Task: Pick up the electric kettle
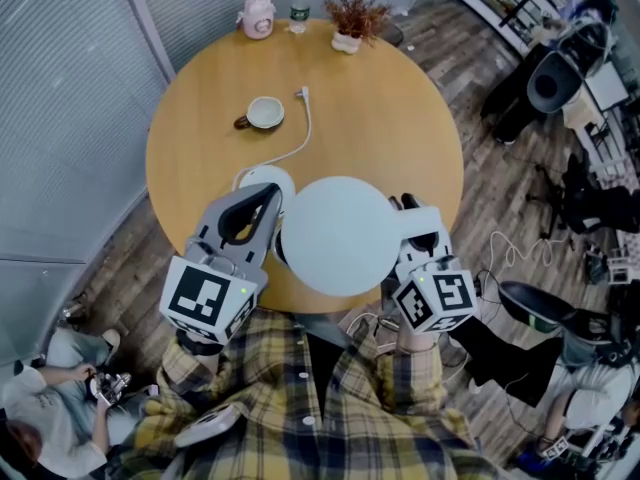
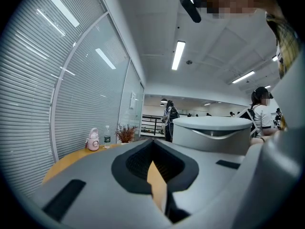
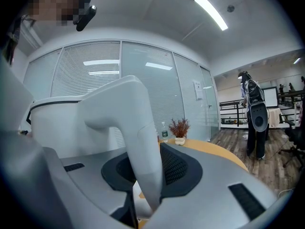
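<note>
As right gripper (image 3: 148, 171) clamps the handle (image 3: 138, 128) | electric kettle (image 1: 335, 233) just left, seemingly lifted

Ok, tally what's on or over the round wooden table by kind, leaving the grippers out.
White electric kettle: 1
White round kettle base with cord: 1
Pale cup with brown handle: 1
Pink jug-shaped container: 1
Clear plastic water bottle: 1
Dried reddish plant in white pot: 1
Total: 6

Kettle (image 1: 338, 234) over table (image 1: 400, 118) near edge; base (image 1: 262, 180) just left; cup (image 1: 265, 113) behind base.
</note>
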A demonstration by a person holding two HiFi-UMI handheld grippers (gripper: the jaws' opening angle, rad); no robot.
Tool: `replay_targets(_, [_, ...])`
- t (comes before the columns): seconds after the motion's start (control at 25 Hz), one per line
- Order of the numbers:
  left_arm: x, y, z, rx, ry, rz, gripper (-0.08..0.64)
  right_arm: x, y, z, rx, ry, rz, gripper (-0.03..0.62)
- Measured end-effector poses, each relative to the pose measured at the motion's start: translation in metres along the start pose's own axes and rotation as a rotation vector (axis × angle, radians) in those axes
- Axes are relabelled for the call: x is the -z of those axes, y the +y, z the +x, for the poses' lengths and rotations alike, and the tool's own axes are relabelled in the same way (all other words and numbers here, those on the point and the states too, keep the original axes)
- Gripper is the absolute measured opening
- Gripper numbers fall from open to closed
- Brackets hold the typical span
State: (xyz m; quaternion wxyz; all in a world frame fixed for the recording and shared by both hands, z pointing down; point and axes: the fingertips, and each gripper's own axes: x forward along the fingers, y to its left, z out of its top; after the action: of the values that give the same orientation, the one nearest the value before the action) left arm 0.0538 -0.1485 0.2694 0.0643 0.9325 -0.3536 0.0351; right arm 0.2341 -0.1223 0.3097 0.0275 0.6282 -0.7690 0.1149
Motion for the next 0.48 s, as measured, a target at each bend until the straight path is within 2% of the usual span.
replay_targets(0.48, [0.0044,0.0014,0.0,0.005,0.009,-0.002,0.002,0.0035,-0.0021,0.0022,0.004,0.004,0.007,0.106])
